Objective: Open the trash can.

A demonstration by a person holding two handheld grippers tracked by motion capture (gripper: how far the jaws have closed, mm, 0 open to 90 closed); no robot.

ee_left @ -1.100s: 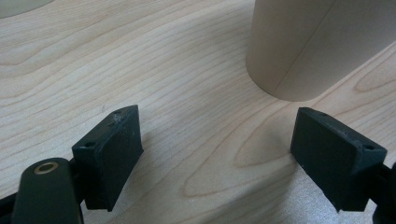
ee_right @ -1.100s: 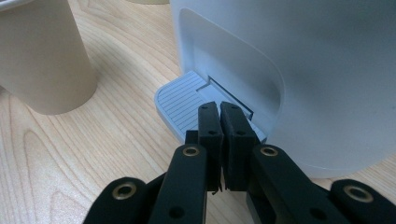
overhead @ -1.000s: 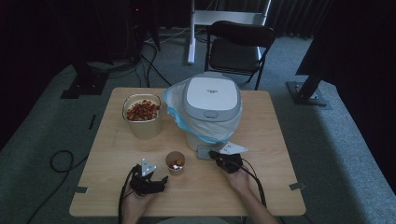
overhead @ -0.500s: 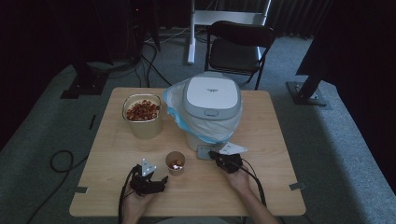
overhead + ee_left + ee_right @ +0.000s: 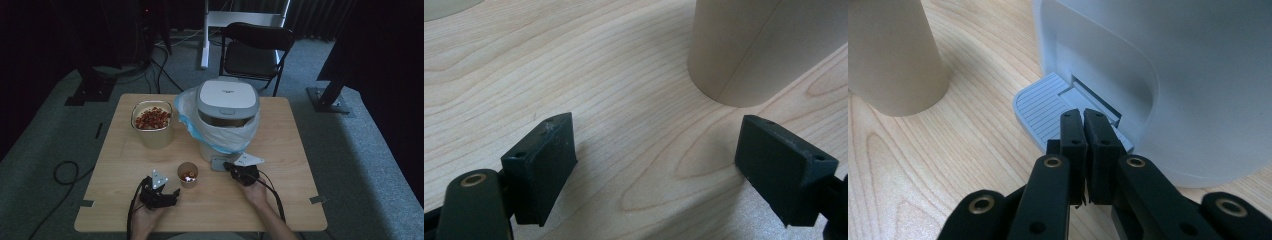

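- Dark room around a pale wooden table [image 5: 295, 165], with a folding chair [image 5: 252, 50] beyond its far edge.
- Right gripper [image 5: 1083, 117] is clenched with nothing between its jaws; the tips rest on, or just over, the grey foot pedal [image 5: 1040, 107] of the pedal bin [image 5: 226, 117] straight ahead of it.
- That pedal looks like stiff ribbed plastic, so the closed tips should not slide much; I judge a downward press near its outer edge gives the best leverage.
- Light plastic like this may let the bin skid or tip back under a hard push; the blue bag liner [image 5: 190, 117] is soft and adds no grip.
- Left gripper [image 5: 656, 160] is released, jaws wide apart over bare wood.
- Paper cup [image 5: 754, 47] stands just ahead and to the right of those jaws, not touching them. It is light, thin-walled and easily crushed, so I would take it low on the wall with a gentle squeeze.
- Food container [image 5: 152, 125] sits well beyond the left gripper.
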